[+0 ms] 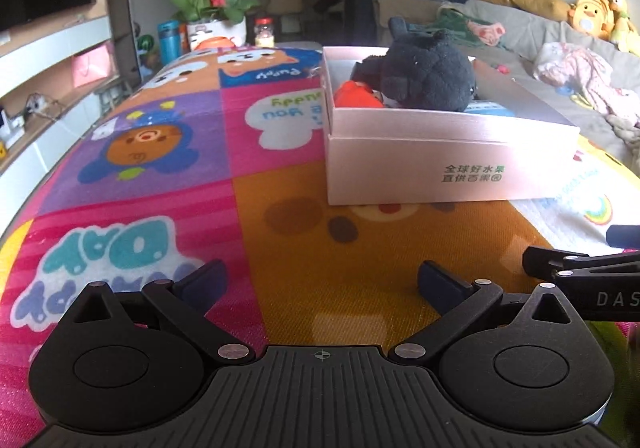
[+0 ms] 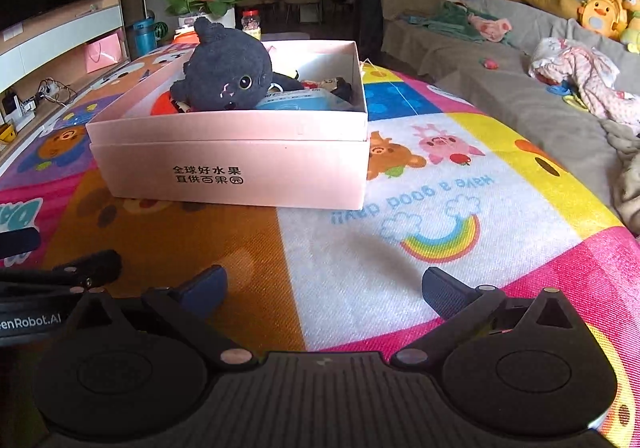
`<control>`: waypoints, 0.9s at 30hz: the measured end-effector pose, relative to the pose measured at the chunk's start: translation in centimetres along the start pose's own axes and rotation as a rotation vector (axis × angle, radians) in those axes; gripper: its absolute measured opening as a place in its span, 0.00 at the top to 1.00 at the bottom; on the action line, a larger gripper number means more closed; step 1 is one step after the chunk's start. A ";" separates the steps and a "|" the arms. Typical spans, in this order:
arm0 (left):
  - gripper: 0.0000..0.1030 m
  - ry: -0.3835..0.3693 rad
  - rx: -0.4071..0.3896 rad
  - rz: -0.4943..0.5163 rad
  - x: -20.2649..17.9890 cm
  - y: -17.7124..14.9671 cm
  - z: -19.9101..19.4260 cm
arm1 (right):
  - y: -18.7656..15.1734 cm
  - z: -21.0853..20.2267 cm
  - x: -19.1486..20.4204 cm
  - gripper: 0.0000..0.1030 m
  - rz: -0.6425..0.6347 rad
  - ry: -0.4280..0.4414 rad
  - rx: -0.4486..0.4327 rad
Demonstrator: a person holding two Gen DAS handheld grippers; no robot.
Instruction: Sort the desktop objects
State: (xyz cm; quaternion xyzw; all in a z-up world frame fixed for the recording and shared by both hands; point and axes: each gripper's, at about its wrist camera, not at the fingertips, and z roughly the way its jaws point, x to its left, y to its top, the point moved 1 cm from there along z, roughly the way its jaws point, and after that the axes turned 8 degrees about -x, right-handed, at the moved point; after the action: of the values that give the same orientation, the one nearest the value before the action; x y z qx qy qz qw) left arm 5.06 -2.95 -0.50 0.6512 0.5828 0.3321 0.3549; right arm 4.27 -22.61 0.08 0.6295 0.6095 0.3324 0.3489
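Hovering empty, spread wide, the left gripper [image 1: 320,284] and right gripper [image 2: 324,288] face the pink cardboard box [image 2: 240,163] ahead, black plush cat [image 2: 228,75] inside.

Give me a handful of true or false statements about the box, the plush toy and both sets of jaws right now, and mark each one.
1. The dark grey plush cat toy lies inside the pale pink cardboard box. True.
2. The left gripper holds the plush. False: its jaws are spread and hold nothing.
3. The box stands on the colourful cartoon play mat. True.
4. The right gripper is shut on a blue packet. False: its jaws are apart and hold nothing; the flat blue packet lies in the box.
5. The box is closed with a lid. False: its top is open.
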 end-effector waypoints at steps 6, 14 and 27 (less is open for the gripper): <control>0.00 0.001 0.000 -0.006 -0.1 0.0 0.0 | -0.2 0.0 -0.1 0.00 0.011 0.008 -0.010; 0.00 0.001 0.002 -0.003 -0.3 0.0 0.2 | -0.2 0.0 -0.2 0.00 0.010 0.007 -0.010; 0.00 0.002 0.001 -0.003 -0.4 0.0 0.2 | -0.2 0.0 -0.2 0.00 0.010 0.008 -0.010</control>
State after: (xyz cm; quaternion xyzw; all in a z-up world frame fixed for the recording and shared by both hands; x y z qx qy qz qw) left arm 5.16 -3.36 -0.58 0.6503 0.5844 0.3317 0.3544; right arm 4.17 -22.79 -0.10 0.6296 0.6059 0.3398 0.3480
